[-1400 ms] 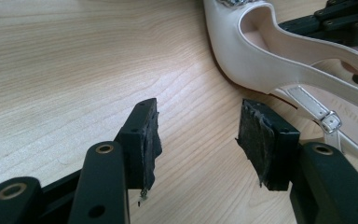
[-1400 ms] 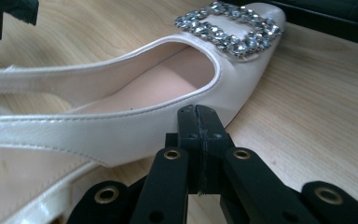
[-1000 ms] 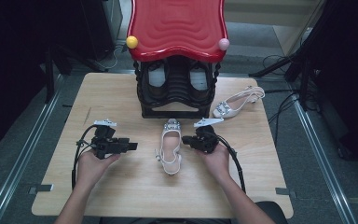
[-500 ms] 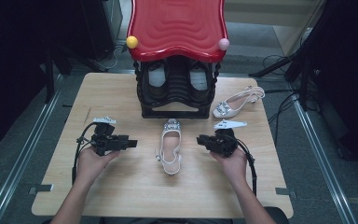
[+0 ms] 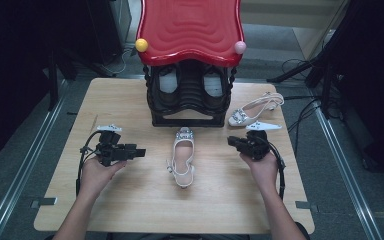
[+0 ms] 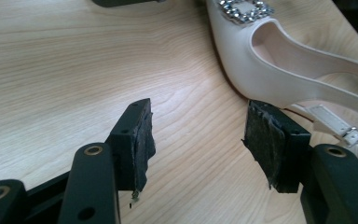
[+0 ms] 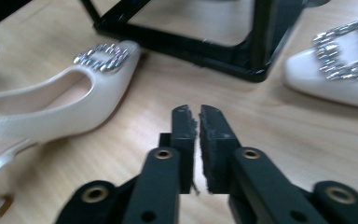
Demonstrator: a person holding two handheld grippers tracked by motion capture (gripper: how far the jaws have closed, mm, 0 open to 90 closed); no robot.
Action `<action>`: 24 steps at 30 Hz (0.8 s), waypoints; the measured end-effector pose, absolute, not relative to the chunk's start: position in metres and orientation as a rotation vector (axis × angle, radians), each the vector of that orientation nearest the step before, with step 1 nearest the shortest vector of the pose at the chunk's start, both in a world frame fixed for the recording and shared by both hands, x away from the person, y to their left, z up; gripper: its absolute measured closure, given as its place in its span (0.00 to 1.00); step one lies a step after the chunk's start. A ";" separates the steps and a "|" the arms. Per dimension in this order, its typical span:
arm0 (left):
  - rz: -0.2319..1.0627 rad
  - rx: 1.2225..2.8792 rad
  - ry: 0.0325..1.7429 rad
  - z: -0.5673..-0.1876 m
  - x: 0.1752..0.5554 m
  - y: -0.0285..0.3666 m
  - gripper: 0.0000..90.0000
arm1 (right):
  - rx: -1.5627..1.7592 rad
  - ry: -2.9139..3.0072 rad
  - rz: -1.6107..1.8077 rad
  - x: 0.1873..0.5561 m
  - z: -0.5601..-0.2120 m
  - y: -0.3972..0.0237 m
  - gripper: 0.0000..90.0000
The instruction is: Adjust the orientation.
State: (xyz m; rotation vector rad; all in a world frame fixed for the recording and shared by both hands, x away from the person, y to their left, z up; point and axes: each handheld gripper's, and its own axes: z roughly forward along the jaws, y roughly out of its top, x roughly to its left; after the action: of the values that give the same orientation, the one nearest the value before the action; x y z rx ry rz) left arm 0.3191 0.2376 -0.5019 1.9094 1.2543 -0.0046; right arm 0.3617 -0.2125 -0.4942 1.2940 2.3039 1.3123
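High view: the left gripper (image 5: pixel 139 151) rests on the wooden table (image 5: pixel 130 200), pointing toward the white slingback shoe (image 5: pixel 182 157) that lies flat just beyond its tips, toe toward the black shoe rack (image 5: pixel 187 97). The right gripper (image 5: pixel 231 142) sits on the opposite side of that shoe, tips aimed at it but apart from it. A second white shoe (image 5: pixel 255 110) lies on its side behind the right gripper, beside the rack, whose red top (image 5: pixel 190 27) hides most of the shelves.

Left gripper view: the jaws stand wide with bare table between the pads (image 6: pixel 142 140). The slingback shoe (image 6: pixel 279 70) lies just ahead and to the right of the right-hand pad; contact cannot be judged. Its rhinestone buckle (image 6: pixel 244 9) and strap clasp (image 6: pixel 352 135) are legible here, not from above.

Right gripper view: the right gripper (image 7: pixel 199 114) has just been closing; its pads are nearly together with nothing between them. The slingback shoe (image 7: pixel 60 107) lies ahead-left, the second shoe's toe (image 7: pixel 340 70) ahead-right, the rack base (image 7: pixel 205 46) straight ahead.
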 end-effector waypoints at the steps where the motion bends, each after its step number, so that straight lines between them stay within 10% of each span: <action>1: -0.001 1.917 1.249 -0.502 0.319 0.236 0.47 | 1.311 2.282 1.329 0.365 -0.493 -0.215 0.99; 24: 0.040 1.945 1.212 -0.502 0.316 0.230 0.47 | 1.523 2.147 1.186 0.439 -0.520 -0.253 1.00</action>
State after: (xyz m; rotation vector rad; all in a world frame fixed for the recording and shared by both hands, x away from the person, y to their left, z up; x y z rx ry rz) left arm 0.3163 0.2303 -0.5019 1.9453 1.2123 0.0399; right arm 0.4395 -0.2529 -0.5196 1.5228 2.1469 1.1865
